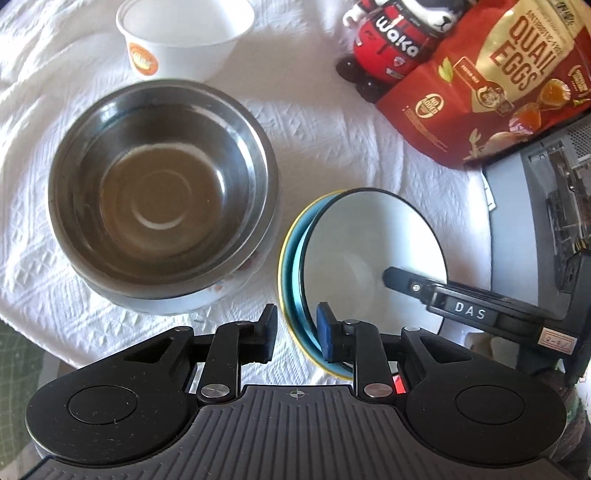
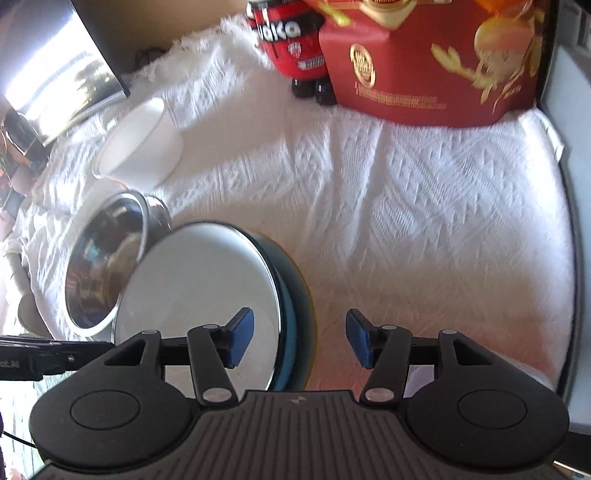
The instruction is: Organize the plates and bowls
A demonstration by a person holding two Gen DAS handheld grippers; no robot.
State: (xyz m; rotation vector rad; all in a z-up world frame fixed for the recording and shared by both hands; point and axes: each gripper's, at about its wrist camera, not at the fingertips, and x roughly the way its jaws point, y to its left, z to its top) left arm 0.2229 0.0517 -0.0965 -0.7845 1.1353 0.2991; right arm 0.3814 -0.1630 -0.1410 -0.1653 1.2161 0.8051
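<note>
A white bowl [image 1: 369, 229] [image 2: 199, 280] with a dark rim is nested, tilted, in a teal bowl [image 1: 299, 266] [image 2: 291, 314] with a yellow edge. My left gripper [image 1: 297, 332] is open astride the stack's near-left rim, its blue pad inside and its other finger on the cloth outside. My right gripper [image 2: 299, 338] is open astride the opposite rim, one pad inside the white bowl and one outside; one of its fingers [image 1: 406, 282] shows in the left wrist view. A steel bowl [image 1: 159, 184] [image 2: 103, 258] sits in a white-sided bowl beside the stack. Behind it stands a white paper bowl [image 1: 184, 33] [image 2: 144, 144].
A white textured cloth [image 1: 332, 140] covers the table. A red quail-egg bag [image 1: 498, 74] [image 2: 424, 62] and a red Waka figure [image 1: 391, 48] [image 2: 291, 37] stand at the back. A dark machine [image 1: 546, 192] is beyond the table's right edge.
</note>
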